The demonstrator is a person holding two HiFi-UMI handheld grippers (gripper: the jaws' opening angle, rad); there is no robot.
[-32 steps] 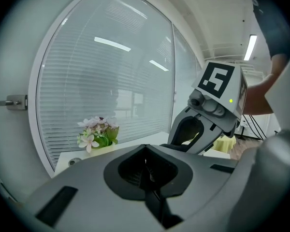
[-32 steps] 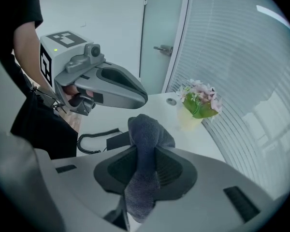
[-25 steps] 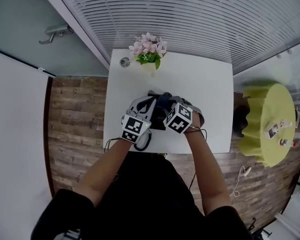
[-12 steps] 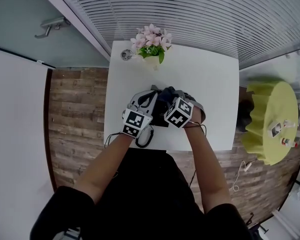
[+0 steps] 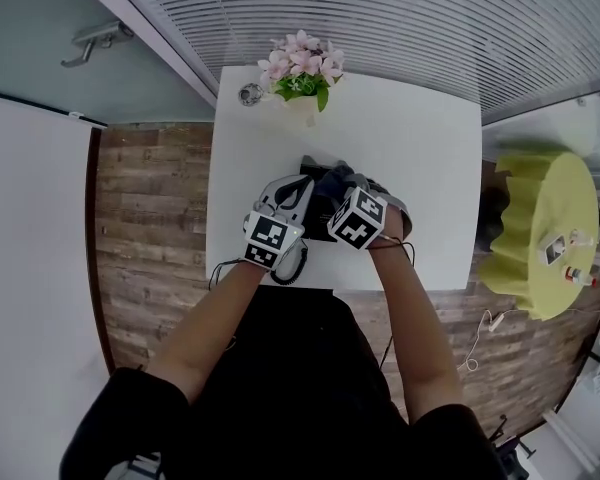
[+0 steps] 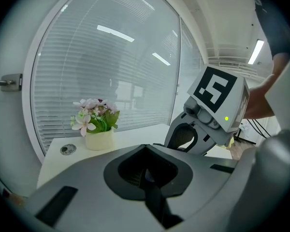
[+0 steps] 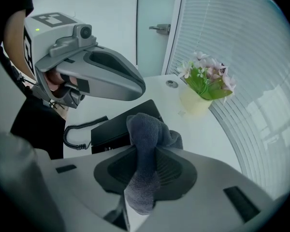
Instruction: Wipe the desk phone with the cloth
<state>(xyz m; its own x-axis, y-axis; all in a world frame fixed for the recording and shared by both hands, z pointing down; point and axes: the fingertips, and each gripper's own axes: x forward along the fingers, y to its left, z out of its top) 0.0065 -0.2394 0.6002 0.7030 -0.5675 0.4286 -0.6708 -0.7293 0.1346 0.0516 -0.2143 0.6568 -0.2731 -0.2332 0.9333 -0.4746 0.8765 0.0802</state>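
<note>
My right gripper (image 7: 146,154) is clenched on the grey cloth (image 7: 142,127). A fold is bunched above the jaws and a tail hangs out below, so soft wadding rather than bare plastic faces the desk phone (image 7: 118,124). The phone lies flat on the white table (image 5: 420,168) right under the cloth, its coiled cord (image 7: 77,129) trailing toward me. My left gripper (image 6: 145,172) is closed on nothing, jaws pressed together over the phone's left side, placed, I judge, to steady it against wiping strokes. The flower pot (image 7: 195,100) stands well apart, out of the way.
</note>
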